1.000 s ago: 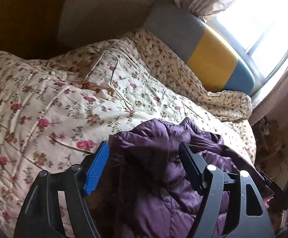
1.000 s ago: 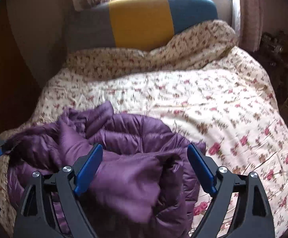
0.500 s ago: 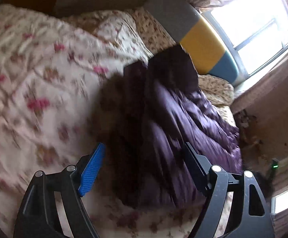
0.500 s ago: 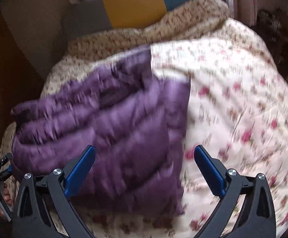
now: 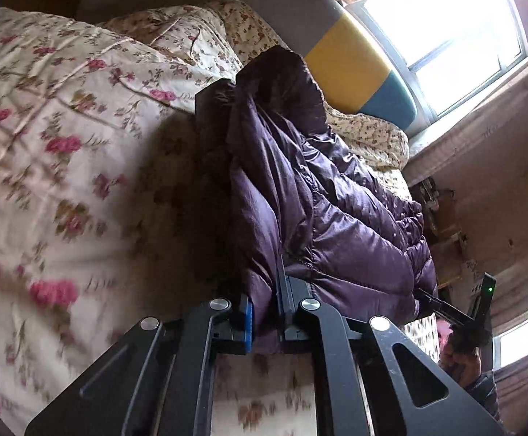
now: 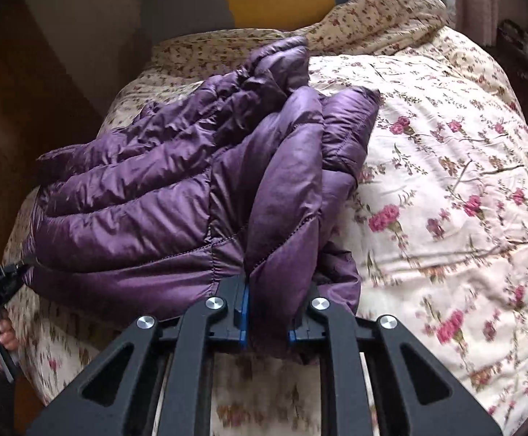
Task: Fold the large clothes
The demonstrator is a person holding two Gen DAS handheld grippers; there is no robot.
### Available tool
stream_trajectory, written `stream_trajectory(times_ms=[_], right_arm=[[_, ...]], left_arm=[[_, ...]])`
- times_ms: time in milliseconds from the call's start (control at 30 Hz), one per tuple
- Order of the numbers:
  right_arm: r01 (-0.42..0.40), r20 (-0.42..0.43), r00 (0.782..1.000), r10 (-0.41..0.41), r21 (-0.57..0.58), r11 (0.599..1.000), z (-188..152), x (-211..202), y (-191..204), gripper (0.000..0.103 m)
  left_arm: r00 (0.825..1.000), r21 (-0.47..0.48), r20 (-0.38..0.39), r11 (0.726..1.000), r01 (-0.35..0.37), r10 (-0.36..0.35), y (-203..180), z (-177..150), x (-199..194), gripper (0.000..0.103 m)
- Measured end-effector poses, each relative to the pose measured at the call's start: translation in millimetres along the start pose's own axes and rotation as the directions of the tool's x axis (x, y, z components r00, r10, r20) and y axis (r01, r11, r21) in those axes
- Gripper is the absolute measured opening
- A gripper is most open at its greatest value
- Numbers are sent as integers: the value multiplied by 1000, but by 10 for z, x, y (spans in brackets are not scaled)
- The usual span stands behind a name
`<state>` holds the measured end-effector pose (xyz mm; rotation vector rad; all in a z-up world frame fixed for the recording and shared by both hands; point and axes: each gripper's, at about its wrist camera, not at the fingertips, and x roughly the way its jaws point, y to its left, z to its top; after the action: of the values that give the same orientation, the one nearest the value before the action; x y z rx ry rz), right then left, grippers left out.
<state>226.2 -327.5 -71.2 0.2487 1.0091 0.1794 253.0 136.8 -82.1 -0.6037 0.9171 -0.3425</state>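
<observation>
Left gripper (image 5: 264, 321) fingers closing, pinching purple down jacket (image 5: 340, 218) hem; right gripper (image 6: 267, 318) fingers closing on it too. Jacket stretches toward 12 o'clock on bed (image 6: 446, 189).

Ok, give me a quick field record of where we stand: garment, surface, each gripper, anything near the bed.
garment: purple puffer jacket, bunched, lying across the bed
surface: floral quilt
left gripper: shut on the jacket's near edge
right gripper: jaws closing, pinching a fold of the jacket
headboard: grey, yellow and blue panels
window: bright, beyond the headboard
fold: not yet flat
</observation>
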Motion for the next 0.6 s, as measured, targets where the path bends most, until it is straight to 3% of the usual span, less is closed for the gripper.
stream_trajectory(times_ms=[600], right_arm=[[0, -91, 996, -10, -109, 994, -1658, -994, 79, 14]], left_arm=[[998, 36, -53, 999, 17, -15, -34, -1480, -1140, 9]])
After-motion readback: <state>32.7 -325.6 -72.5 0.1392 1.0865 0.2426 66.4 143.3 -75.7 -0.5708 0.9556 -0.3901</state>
